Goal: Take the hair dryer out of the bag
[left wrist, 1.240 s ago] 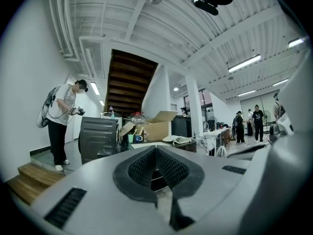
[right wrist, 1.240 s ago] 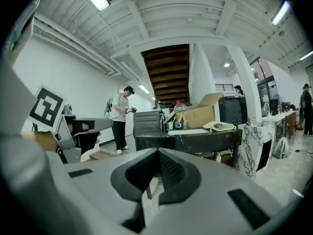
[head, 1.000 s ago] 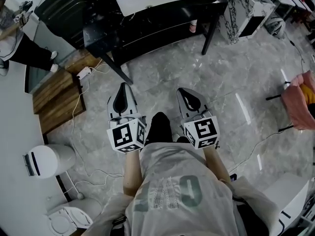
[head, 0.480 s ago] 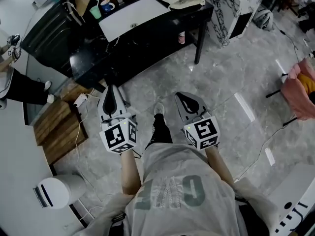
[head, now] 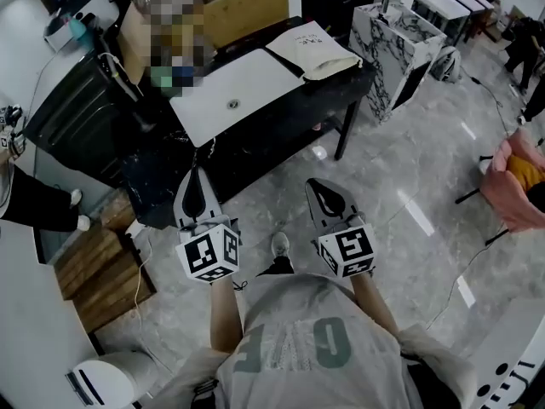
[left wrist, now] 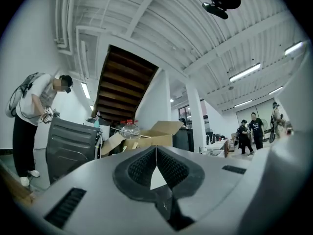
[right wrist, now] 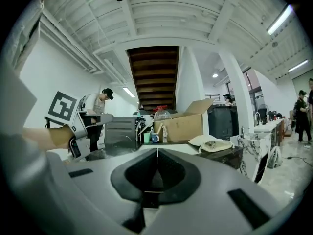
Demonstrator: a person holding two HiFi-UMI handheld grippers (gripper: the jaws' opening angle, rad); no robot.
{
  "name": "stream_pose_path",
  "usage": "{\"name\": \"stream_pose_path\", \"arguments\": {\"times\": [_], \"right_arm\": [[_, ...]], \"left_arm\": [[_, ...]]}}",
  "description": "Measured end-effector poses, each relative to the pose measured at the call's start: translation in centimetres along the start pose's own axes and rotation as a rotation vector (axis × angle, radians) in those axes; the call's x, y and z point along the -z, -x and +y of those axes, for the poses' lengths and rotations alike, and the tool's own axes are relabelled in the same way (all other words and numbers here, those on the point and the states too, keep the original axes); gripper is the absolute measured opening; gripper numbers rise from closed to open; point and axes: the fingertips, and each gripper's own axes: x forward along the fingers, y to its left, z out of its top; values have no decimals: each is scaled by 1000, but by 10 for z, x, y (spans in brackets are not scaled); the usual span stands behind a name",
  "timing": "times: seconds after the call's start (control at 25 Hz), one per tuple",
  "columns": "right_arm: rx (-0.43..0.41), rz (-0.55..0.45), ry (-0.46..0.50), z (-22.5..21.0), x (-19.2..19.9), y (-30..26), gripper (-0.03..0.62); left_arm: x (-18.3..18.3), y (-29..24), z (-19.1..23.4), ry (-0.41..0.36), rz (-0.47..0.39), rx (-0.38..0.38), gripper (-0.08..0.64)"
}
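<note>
Bag (head: 312, 49) flat on black table (head: 281, 126), lying askew, mouth direction unclear, left gripper (head: 195, 174) and right gripper (head: 318, 183) closed, empty.

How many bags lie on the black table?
1. A cream bag lies at the right end of the black table, beside a white board. The cardboard box might hide others.

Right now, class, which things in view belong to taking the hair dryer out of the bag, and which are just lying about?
Job: cream bag on the black table; left tool and right tool, both shut, empty; hair dryer not visible.
Lying about: cardboard box; white mat; marbled cabinet; wooden platform.
</note>
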Motion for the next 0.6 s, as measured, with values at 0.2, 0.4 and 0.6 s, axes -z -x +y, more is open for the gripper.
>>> {"name": "stream_pose_path", "arguments": {"times": [0.2, 0.4, 0.6], "right_arm": [[9, -31, 39, -3, -34, -85, 31], [3, -67, 17, -3, -55, -152, 31], [13, -62, 16, -7, -59, -192, 31]], "left_arm": [[12, -66, 12, 21, 19, 64, 29], [24, -118, 29, 38, 36, 104, 31], [32, -146, 39, 38, 50, 113, 29]]}}
